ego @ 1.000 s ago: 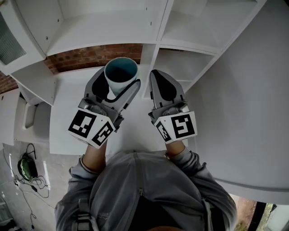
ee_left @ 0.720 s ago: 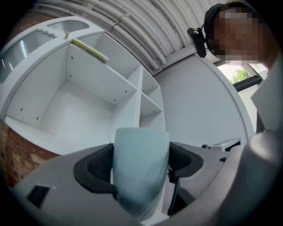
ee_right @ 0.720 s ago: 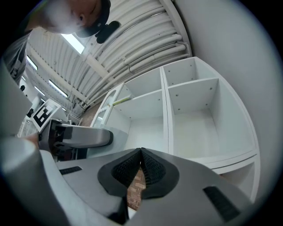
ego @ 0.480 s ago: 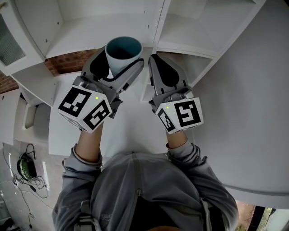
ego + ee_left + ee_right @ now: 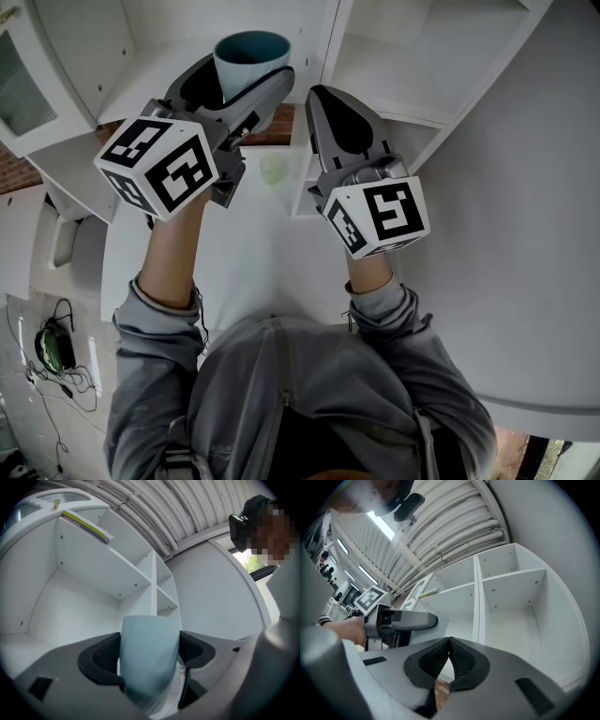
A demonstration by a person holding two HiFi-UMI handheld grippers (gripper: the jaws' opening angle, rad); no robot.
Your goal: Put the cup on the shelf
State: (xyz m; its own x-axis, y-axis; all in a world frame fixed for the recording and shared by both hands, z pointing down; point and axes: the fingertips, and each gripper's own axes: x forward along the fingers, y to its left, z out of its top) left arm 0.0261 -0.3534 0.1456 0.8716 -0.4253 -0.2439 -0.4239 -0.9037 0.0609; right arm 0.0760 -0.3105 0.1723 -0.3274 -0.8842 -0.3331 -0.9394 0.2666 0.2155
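In front of the left compartment of the shelf (image 5: 394, 75), the left gripper (image 5: 239, 84) clamps the pale blue cup (image 5: 251, 52) by its sides, probably leaving the base free to set down. The cup is upright, mouth up, long axis vertical. Before the shelf's divider, the right gripper (image 5: 450, 648) idles, jaws closed on nothing.

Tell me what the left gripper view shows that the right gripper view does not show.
Only the left gripper view: the pale blue cup between the jaws of the left gripper, which press on its sides. Only the right gripper view: the jaws of the right gripper closed together on nothing, and the left gripper seen from the side. Both: the white shelf unit with its open compartments.
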